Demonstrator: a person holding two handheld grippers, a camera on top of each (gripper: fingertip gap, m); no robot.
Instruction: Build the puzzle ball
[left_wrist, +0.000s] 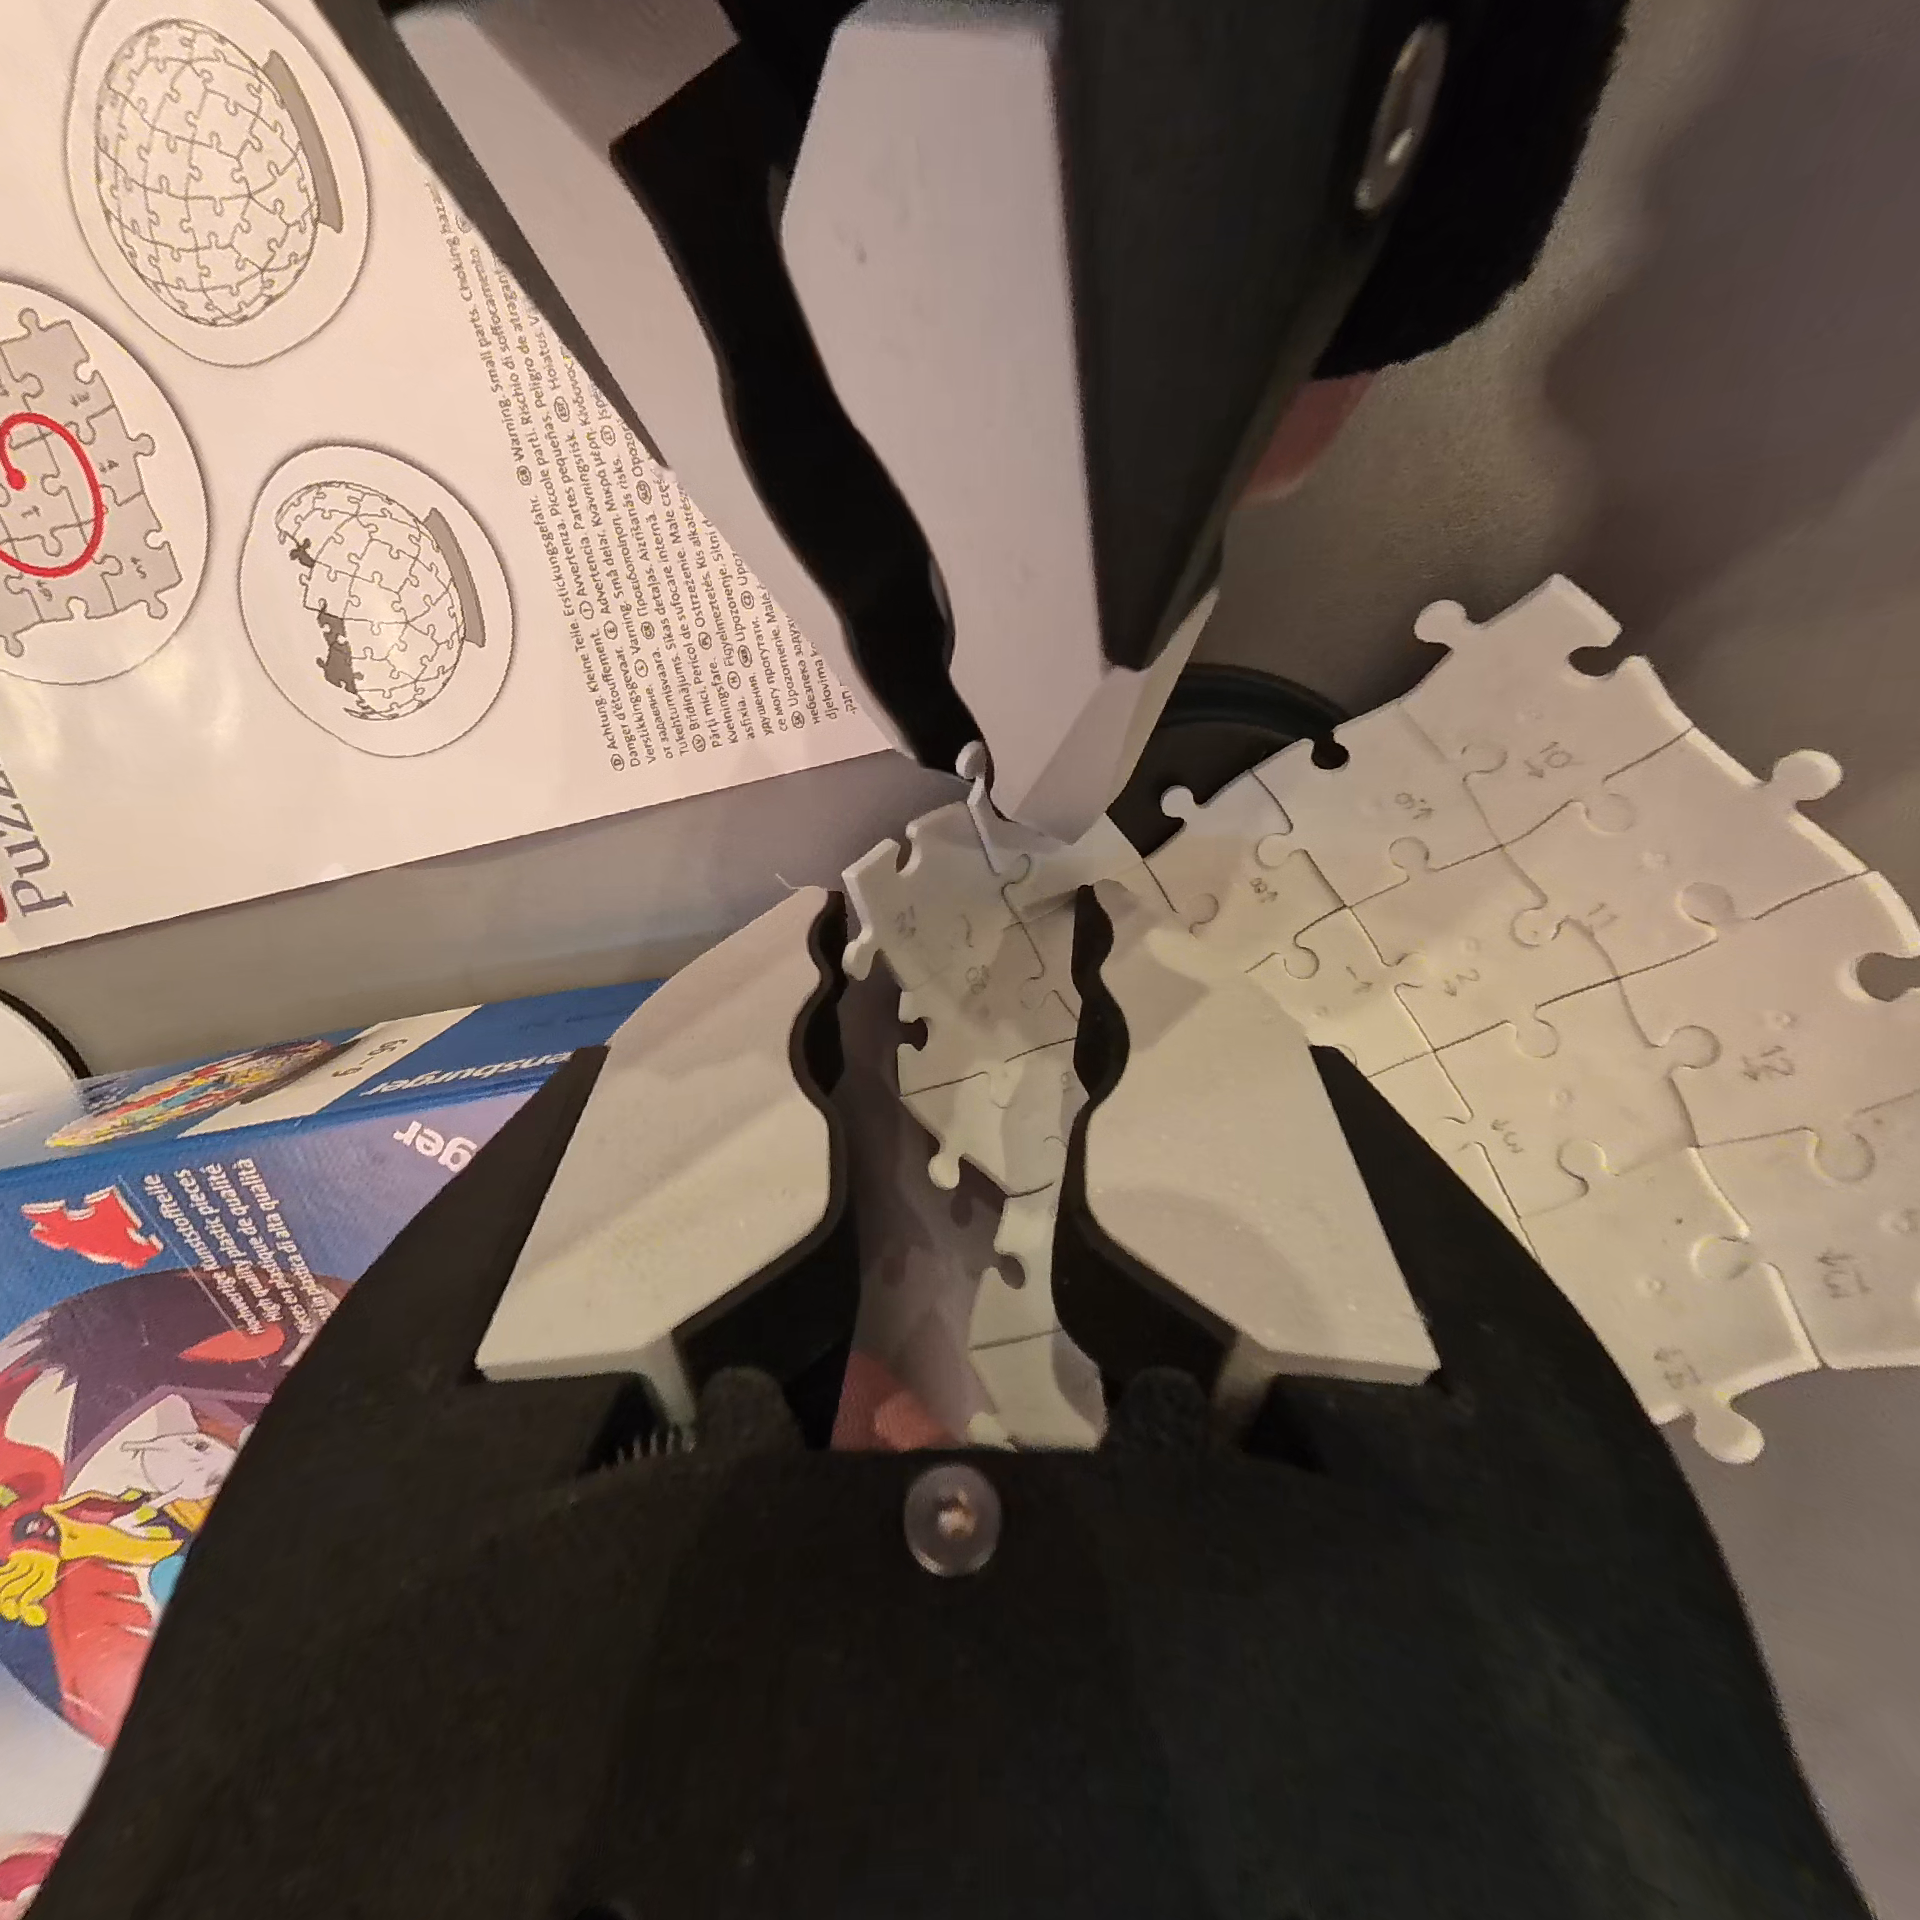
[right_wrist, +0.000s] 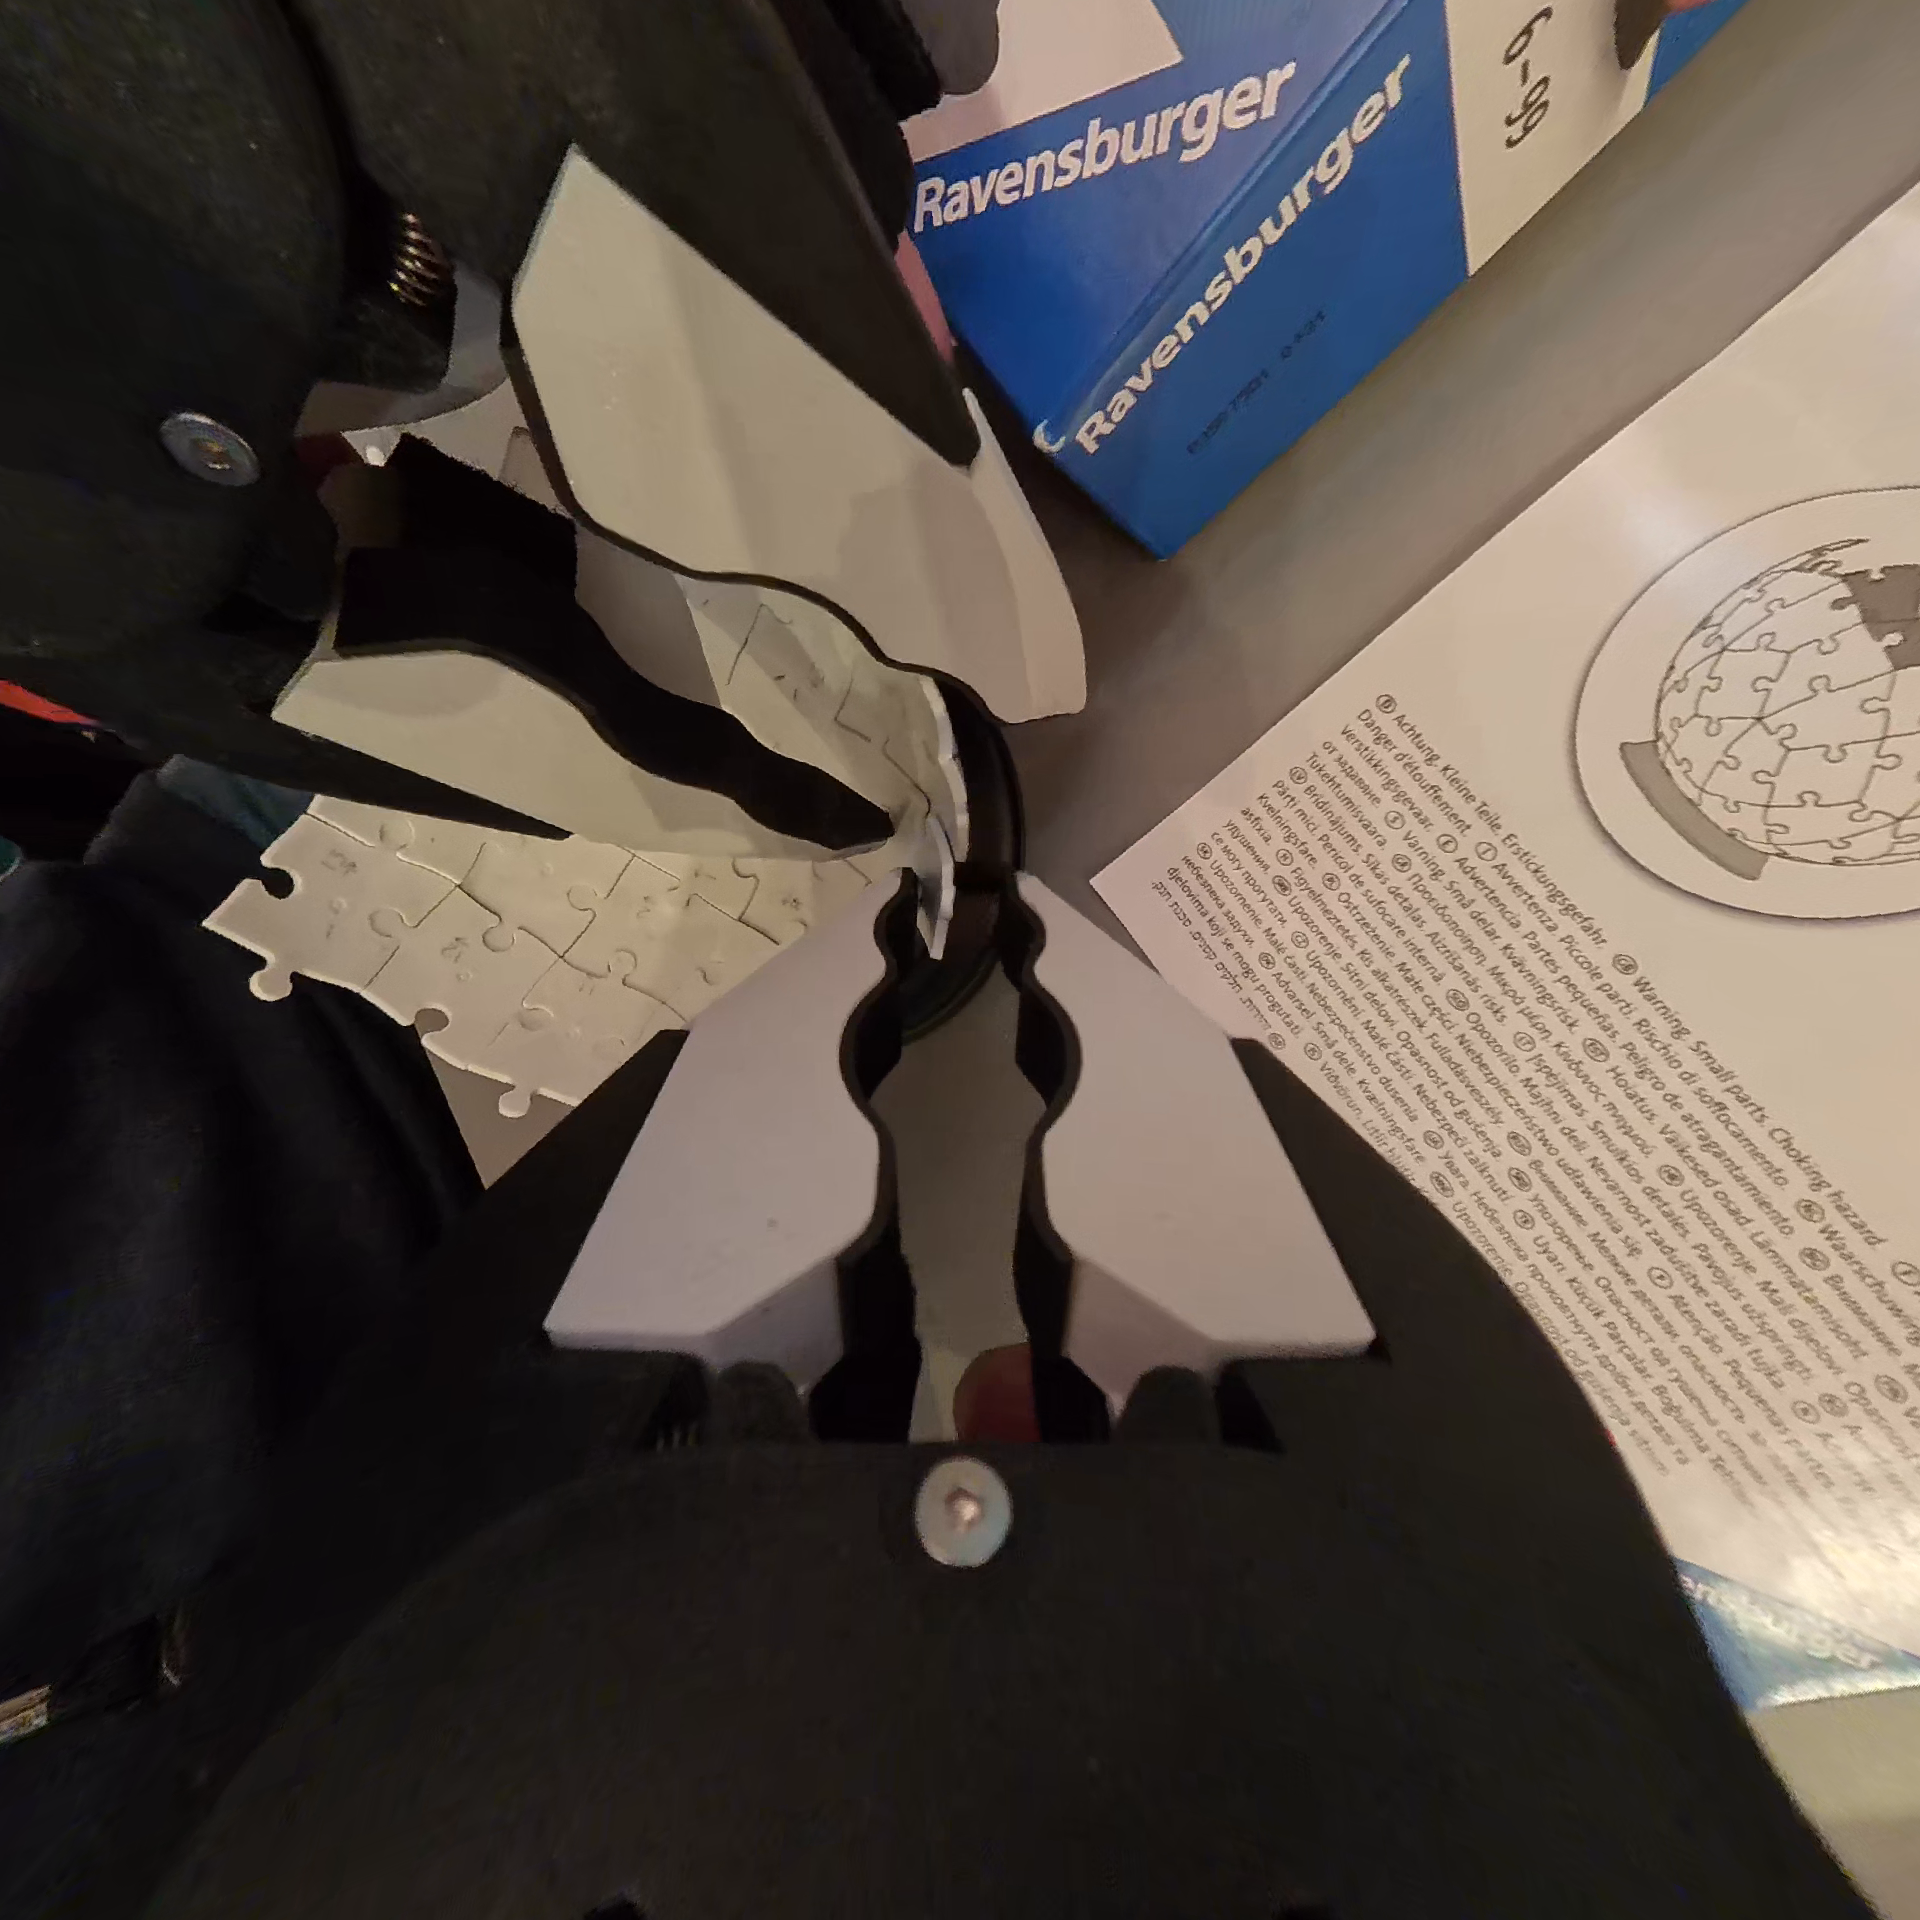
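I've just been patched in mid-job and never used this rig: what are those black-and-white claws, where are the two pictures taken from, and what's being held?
Each claw is a hand-held two-finger gripper with its own camera looking along its fingers. In the left wrist view, the left gripper grips the edge of a curved sheet of joined white puzzle pieces, while the right gripper comes in from above, pinching a single piece. The right wrist view shows this from the opposite side. On the grey table lie an instruction sheet and a blue puzzle box.
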